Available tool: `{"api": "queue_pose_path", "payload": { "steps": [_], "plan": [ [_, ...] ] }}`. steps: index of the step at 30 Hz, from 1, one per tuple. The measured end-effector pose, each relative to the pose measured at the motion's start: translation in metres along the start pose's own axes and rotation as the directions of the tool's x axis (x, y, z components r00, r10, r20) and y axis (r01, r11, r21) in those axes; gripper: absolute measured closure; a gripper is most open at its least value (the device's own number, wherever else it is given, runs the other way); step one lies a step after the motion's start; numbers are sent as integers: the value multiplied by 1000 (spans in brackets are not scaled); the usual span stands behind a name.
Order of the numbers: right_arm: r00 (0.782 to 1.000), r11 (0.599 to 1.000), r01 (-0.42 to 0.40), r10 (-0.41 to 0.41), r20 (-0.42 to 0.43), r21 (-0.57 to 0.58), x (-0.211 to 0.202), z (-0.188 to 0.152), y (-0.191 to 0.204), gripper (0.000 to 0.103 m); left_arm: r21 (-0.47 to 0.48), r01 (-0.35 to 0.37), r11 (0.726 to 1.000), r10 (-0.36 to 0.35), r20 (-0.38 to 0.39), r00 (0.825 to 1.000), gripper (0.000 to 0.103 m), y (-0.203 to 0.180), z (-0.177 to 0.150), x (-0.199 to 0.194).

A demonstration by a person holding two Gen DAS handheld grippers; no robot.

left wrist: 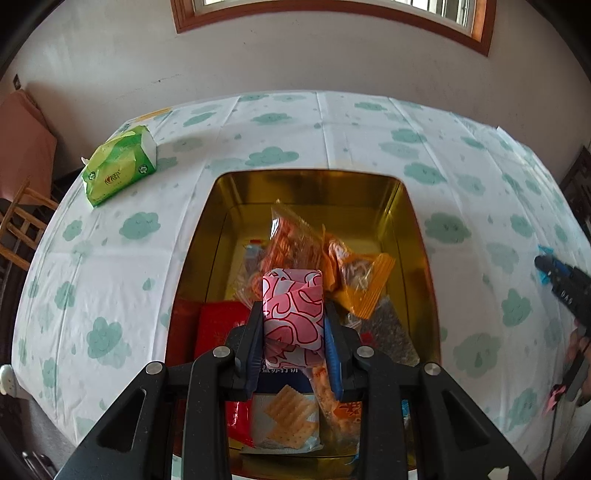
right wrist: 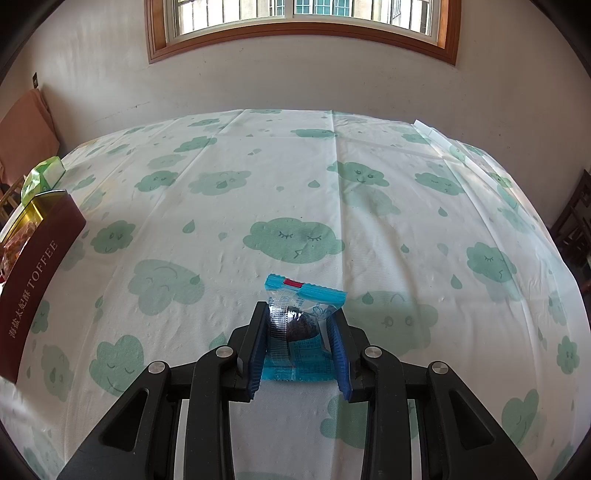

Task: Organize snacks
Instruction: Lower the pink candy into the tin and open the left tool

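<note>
Left gripper clamped on pink heart-printed packet above gold tin box; right gripper clamped on blue-ended clear wrapped snack, mid-table.

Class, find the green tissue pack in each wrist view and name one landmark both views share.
Left wrist view: the green tissue pack lies upper left on the tablecloth, left of the gold tin.
Right wrist view: the pack shows at the far left edge, just behind the tin.
Shared landmark: the wooden window frame.

Snack packets crowd the open tin; the tablecloth around lies bare but for a tissue pack.
</note>
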State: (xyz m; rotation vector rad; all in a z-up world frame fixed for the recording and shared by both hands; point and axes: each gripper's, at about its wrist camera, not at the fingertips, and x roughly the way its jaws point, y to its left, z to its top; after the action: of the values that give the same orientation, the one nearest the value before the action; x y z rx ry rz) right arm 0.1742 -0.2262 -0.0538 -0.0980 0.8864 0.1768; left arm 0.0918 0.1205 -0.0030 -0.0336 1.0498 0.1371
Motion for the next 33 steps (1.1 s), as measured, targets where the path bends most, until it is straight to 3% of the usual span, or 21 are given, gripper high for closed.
{"api": "queue_pose_path", "payload": {
  "steps": [7, 23, 33],
  "plan": [
    [1000, 1000, 0, 0, 0, 0, 0, 0, 0, 70, 39, -27, 999, 27, -1, 1000, 77, -4, -5, 7],
    [1000, 1000, 1, -1, 0, -2, 0, 0, 1, 70, 33, -33, 999, 34, -19, 999, 75, -5, -10, 16],
    [1000, 1000, 2, -2, 0, -2, 0, 0, 1, 70, 30, -62, 998, 62, -11, 998, 52, -1, -10, 15]
  ]
}}
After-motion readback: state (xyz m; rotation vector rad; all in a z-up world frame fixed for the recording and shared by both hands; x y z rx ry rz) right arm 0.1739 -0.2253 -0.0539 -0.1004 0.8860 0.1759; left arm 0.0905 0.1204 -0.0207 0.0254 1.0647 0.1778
